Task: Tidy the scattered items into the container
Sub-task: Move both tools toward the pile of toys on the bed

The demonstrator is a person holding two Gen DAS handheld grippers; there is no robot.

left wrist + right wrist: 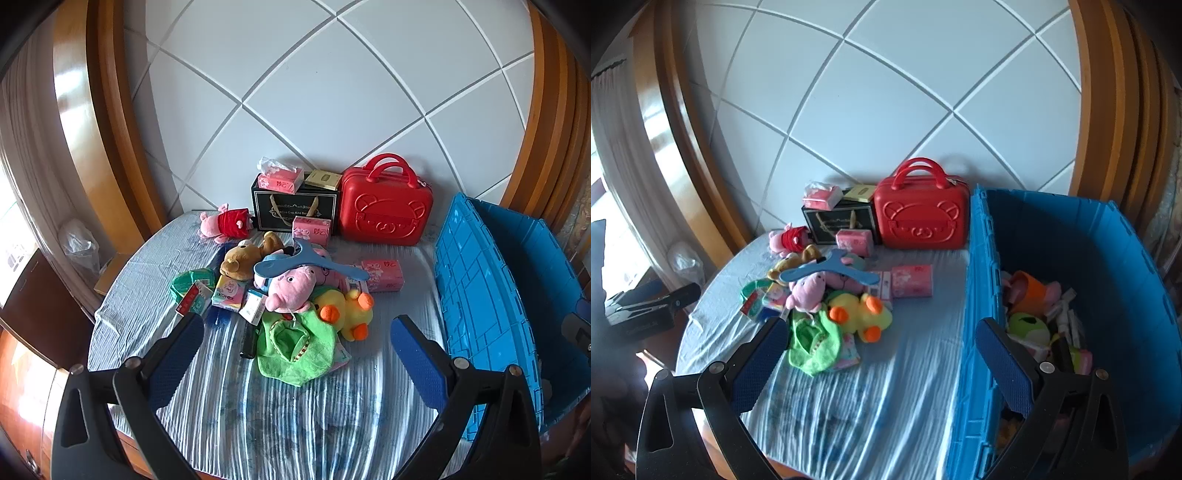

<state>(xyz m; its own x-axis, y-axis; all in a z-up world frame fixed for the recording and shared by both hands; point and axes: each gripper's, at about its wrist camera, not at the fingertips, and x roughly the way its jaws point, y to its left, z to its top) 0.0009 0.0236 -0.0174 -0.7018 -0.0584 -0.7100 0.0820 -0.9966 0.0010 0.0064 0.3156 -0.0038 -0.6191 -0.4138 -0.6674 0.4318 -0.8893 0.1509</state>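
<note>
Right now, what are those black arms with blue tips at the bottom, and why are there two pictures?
Those are two claws a person holds, one in each hand, each with a tiny camera looking along its fingers. One picture comes from the left claw, the other from the right claw. Both are wide open and hold nothing. On the bed sheet lies a heap: a pink pig toy, a yellow duck, a green cloth and a blue hanger. The blue crate already has some toys inside.
</note>
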